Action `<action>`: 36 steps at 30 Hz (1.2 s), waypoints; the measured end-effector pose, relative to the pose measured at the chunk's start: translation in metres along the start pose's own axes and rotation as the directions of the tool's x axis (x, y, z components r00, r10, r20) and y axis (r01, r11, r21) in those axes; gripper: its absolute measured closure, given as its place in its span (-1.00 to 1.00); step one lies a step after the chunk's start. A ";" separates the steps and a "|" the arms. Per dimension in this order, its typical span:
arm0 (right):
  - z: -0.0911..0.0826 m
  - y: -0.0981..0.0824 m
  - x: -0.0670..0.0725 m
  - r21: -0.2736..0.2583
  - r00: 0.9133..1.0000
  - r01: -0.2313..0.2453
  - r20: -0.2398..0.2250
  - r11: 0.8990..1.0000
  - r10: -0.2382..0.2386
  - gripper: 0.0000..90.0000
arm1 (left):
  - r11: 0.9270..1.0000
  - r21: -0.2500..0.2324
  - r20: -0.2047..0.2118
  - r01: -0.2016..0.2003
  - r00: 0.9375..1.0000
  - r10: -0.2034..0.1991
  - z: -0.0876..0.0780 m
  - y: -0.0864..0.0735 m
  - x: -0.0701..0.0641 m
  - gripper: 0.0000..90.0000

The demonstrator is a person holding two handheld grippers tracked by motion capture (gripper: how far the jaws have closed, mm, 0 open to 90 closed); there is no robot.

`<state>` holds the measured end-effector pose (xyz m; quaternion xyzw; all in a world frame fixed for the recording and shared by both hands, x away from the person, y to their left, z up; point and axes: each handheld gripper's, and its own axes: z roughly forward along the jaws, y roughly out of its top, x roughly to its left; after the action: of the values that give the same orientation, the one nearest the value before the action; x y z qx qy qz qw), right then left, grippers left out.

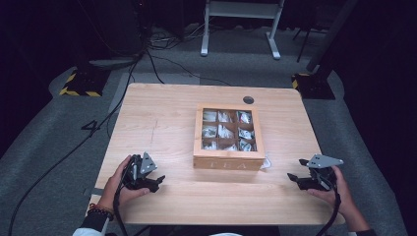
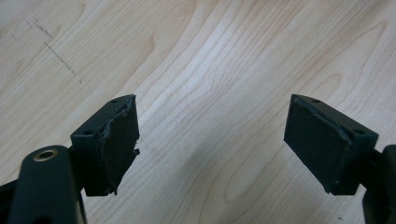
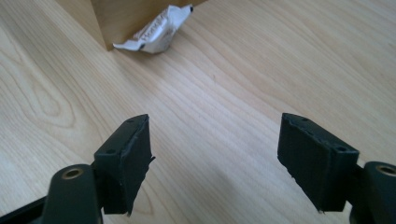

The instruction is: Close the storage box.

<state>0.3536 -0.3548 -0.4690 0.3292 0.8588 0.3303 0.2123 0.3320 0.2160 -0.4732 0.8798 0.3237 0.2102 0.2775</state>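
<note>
Wooden nine-compartment box [image 1: 227,143] lettered "TEA" on its near face, mid counter [image 1: 162,113], crumpled packet [image 3: 156,30] at its corner, left claw [image 1: 157,180] and right claw [image 1: 295,169] both spread wide, empty

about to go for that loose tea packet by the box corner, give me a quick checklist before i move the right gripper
1. Right gripper open: ok, jaws wide apart with nothing between them.
2. Left gripper empty and out of the way: ok, open over bare wood at the table's near left.
3. Loose packet reachable: ok, it lies on the table against the tea box corner, ahead of the right gripper.
4. Path to the packet: ok, bare wood between.
5. Room for a jaw behind the packet: cannot tell, it touches the box wall.
6. Free compartment in the box: cannot tell.
</note>
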 end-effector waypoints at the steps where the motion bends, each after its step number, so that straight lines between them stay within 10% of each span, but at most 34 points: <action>1: 0.000 0.000 0.000 0.000 1.000 0.000 0.000 1.000 0.000 -0.42 | 1.000 0.000 0.000 0.000 1.000 0.000 0.000 0.000 0.000 -0.59; 19: -0.007 -0.047 -0.012 0.003 0.988 -0.154 0.015 0.988 0.154 -0.43 | 0.999 0.011 0.049 0.046 0.998 -0.047 0.001 -0.035 0.016 -0.59; 28: -0.013 -0.064 -0.013 -0.034 0.974 -0.225 0.028 0.974 0.226 -0.49 | 0.984 -0.033 0.117 0.177 0.978 -0.172 -0.002 -0.056 0.028 -0.61; 36: -0.015 -0.066 -0.014 -0.029 0.972 -0.233 0.039 0.972 0.234 -0.54 | 0.979 -0.056 0.104 0.194 0.977 -0.188 -0.003 -0.062 0.026 -0.62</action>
<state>0.3263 -0.4085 -0.5036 0.4320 0.8054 0.3564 0.1939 0.3204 0.2741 -0.5042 0.8442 0.3855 0.1496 0.3410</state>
